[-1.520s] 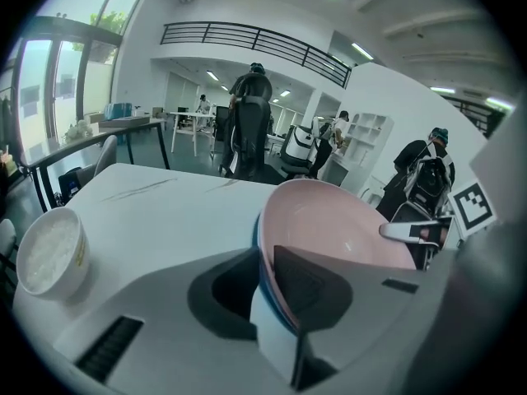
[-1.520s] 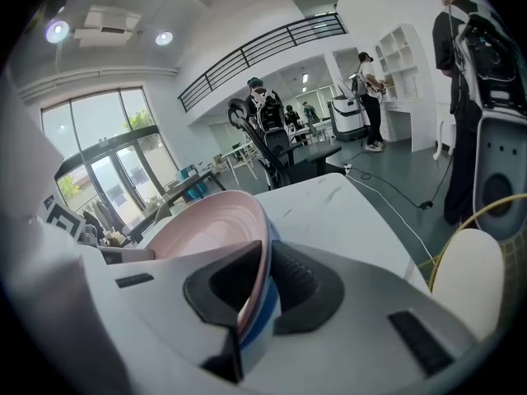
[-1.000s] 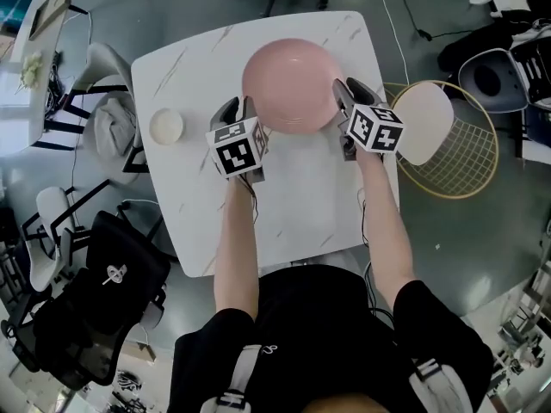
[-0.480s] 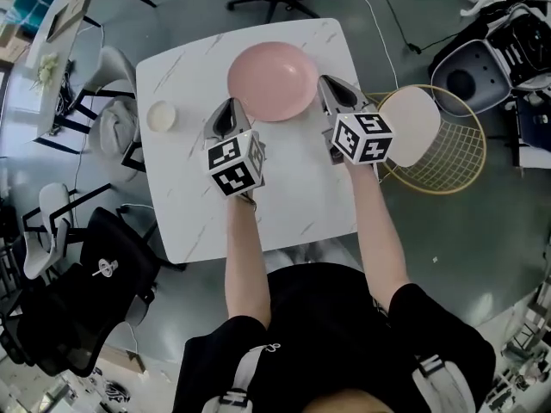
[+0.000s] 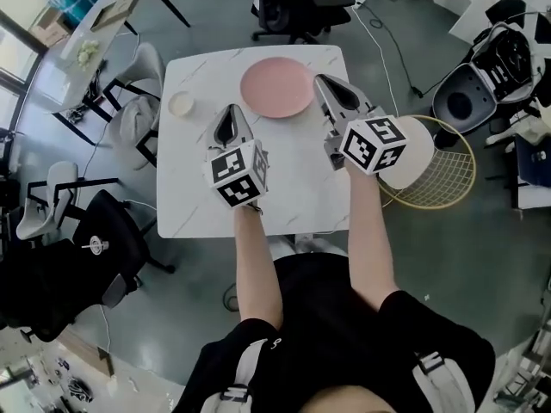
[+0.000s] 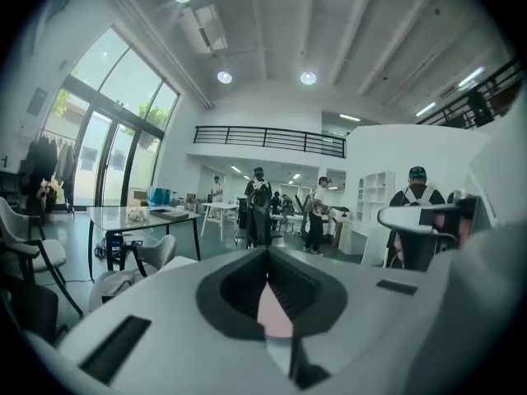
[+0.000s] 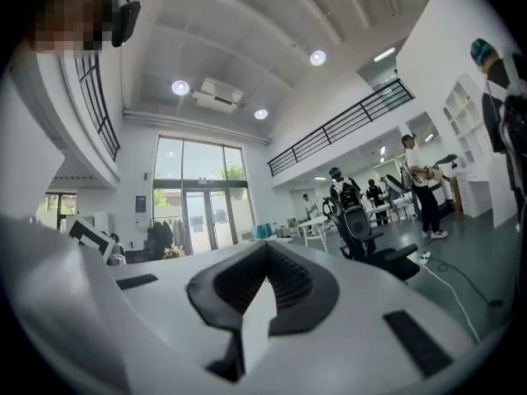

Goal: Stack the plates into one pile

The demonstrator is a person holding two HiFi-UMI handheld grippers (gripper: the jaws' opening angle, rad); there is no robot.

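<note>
The left gripper [image 5: 231, 114] is clenched, its dark jaws pressed tip to tip with nothing between them. In its own view only a sliver of pink shows below where they meet. The right gripper [image 5: 321, 81] is clenched as well: its jaws have just been closing, and they now meet on empty air. Each gripper carries its marker cube at the rear, and both are held above the table, pointing away from the person. Bare forearms run back from them to a black shirt [image 5: 344, 334].

Ahead of the two grippers and between their lines lies the pink plate [image 5: 275, 89], flat on the far part of the white marble-patterned table [image 5: 293, 192]. From above I cannot tell whether it is one plate or several stacked. Neither gripper touches it. A small white dish [image 5: 181, 104] sits near the table's left edge, apart from the pink plate.

Just right of the table stands a gold wire chair [image 5: 439, 183] with a white seat, partly behind the right gripper. A black office chair [image 5: 297, 7] stands beyond the far edge and a pale chair [image 5: 138, 119] at the left side. The gripper views look out level into a high hall, with people standing [image 6: 259, 208] and tall glass doors [image 7: 198, 200].
</note>
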